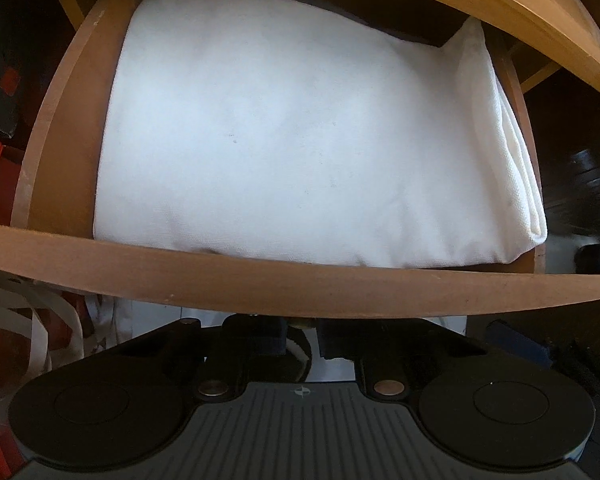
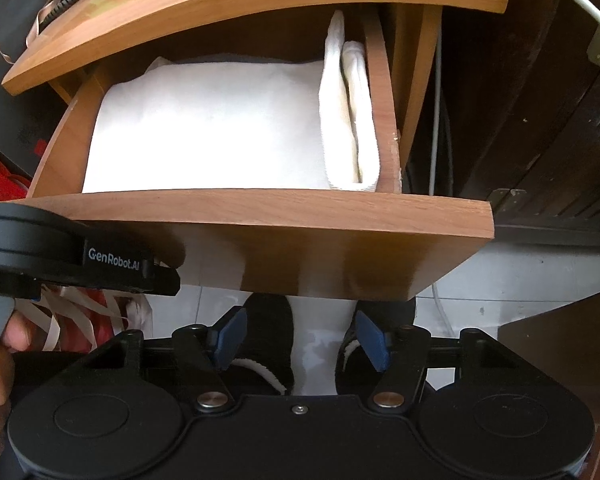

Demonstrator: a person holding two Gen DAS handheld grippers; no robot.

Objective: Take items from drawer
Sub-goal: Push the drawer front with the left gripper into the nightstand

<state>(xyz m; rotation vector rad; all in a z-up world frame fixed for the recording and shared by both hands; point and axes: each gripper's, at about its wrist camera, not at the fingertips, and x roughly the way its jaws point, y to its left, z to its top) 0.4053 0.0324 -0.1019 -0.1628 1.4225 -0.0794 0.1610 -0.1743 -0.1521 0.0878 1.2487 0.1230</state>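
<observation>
While the drawer (image 1: 300,284) stands pulled out, the left wrist view looks down into it from just behind its front panel, which runs across the middle of the frame. A folded white cloth (image 1: 291,136) fills nearly the whole drawer, from centre left to far right, with its stacked folded edges showing at the right. The left gripper (image 1: 300,340) sits low at bottom centre, under the front panel; its jaws look close together around something small and brassy there, perhaps the knob, but I cannot tell whether they grip it.

From the right wrist view, the same cloth (image 2: 207,128) lies flat in the drawer (image 2: 259,208) in the upper middle of the frame. A narrow folded piece (image 2: 350,120) stands on edge at upper right, pressed against the drawer's right wall. The right gripper (image 2: 302,340) hangs at bottom centre, below and in front of the drawer, with its blue-padded jaws wide apart and holding nothing. The left gripper (image 2: 59,256) shows at the left edge, tucked under the front panel.

By its look the cloth is light, soft and limp, so it should sag and unfold when lifted. The layered fold at its right edge seems the best place to pinch, taking several layers at once. The upright piece looks easier: pinch its exposed top edge.
</observation>
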